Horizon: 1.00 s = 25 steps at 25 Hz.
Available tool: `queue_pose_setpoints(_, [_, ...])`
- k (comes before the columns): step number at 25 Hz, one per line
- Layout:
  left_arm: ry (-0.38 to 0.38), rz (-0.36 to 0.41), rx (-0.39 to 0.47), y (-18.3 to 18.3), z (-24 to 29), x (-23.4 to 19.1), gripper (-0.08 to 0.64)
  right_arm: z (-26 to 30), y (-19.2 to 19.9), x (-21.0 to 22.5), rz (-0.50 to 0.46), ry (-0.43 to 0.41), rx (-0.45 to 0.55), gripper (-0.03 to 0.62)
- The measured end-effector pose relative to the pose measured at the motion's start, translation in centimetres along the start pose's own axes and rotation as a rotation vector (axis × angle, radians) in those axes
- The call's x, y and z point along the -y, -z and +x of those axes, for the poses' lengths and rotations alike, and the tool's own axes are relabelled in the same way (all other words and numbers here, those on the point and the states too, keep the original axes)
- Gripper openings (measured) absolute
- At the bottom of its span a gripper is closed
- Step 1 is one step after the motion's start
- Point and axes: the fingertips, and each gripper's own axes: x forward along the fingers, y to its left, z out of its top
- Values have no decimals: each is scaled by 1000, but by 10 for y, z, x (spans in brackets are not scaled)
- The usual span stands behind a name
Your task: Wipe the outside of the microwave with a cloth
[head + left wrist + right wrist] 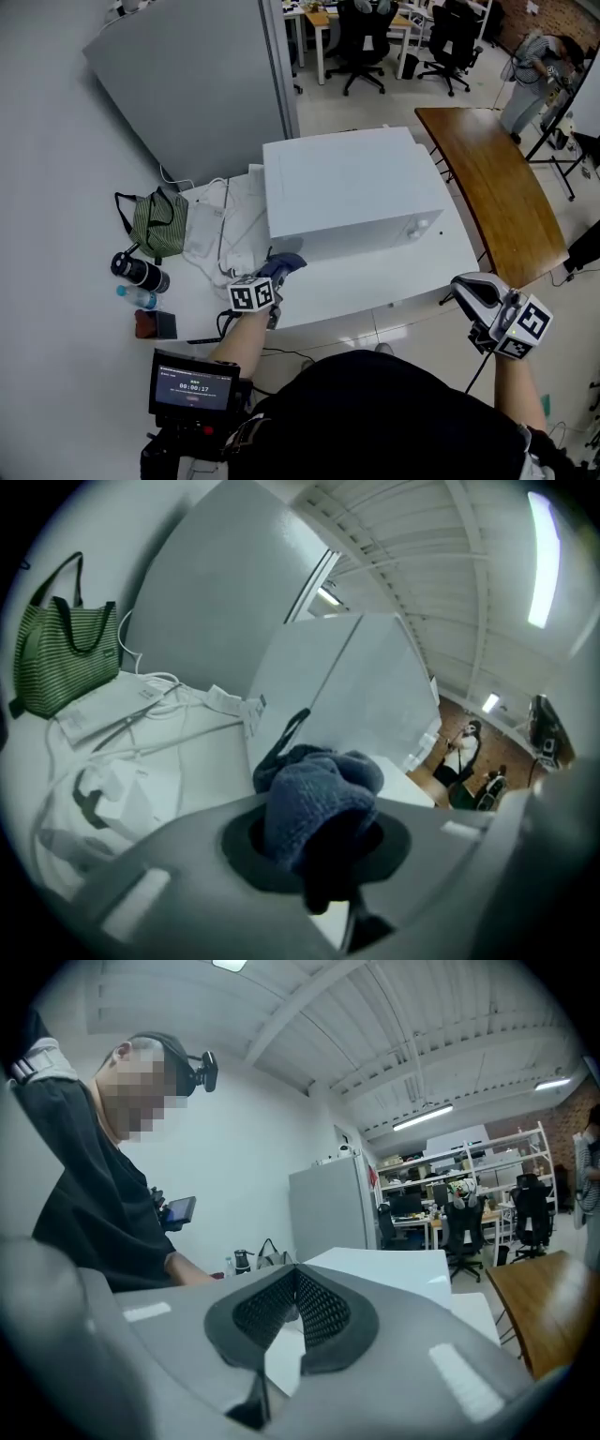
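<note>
At the left tool [319, 855]: its jaws pinch a bunched blue cloth [319, 794], which bulges out ahead of them with a dark loop standing up from it.
Ahead of the cloth: the white microwave [347, 686] stands at about 1 o'clock in the left gripper view, with a vertical corner edge turned toward the tool. Cloth and casing are just beside each other. I cannot tell whether they touch.
Seen from the head view: this tool sits by the microwave's near-left bottom corner, and the box spreads from 12 to 2 o'clock of it.
Long axis: the microwave runs from 9 to 3 o'clock across the white tabletop [394, 281], so its near face stretches toward 3 o'clock from the cloth.
Right tool [296, 1307]: its jaws are pressed together with nothing between them. It hangs off the tabletop's near-right corner, at about 5 o'clock of the microwave and well apart from it.
Nearer hand: the left, by a wide margin, and it carries the cloth.
Stage, as a judgement: no damp track shows on the casing, so a cloth at this corner fits a stroke about to run or one just ended.
Surroundings: white cables [230, 220] and a green striped bag [159, 225] lie at 9 o'clock of the microwave, and a wooden table [497, 187] at 3 o'clock.
</note>
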Motion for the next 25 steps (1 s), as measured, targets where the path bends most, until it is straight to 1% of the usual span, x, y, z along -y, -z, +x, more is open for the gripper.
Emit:
queue_pose_setpoints(4, [75,20,-45,9,49,58,61,-47,5,30,13,67,13,6])
queue_pose_setpoints(7, [86,29,-99,18,97,107,61,-99,11,67,30,119,21,6])
queue_pose_setpoints(10, [128,46,-144,30,148,165,61,-159,17,109,46,186,24,6])
queue_pose_setpoints(12, [141,58,-162,35,180,201,61,-196,19,135,63,231,31,6])
queue_pose_setpoints(15, [166,44,-172,46,218,241,61,-239,24,164,85,278,38,6])
queue_pose_setpoints(17, [167,54,-176,48,229,256,61,-257,28,173,90,291,36,6])
queue_pose_setpoints(20, [161,66,-178,47,232,265,61,-268,29,177,102,299,34,6])
queue_pose_setpoints(23, [148,62,-172,46,215,257,61,-254,29,169,105,263,24,6])
queue_pose_setpoints(25, [134,31,-155,48,194,238,61,-231,27,158,96,218,24,6])
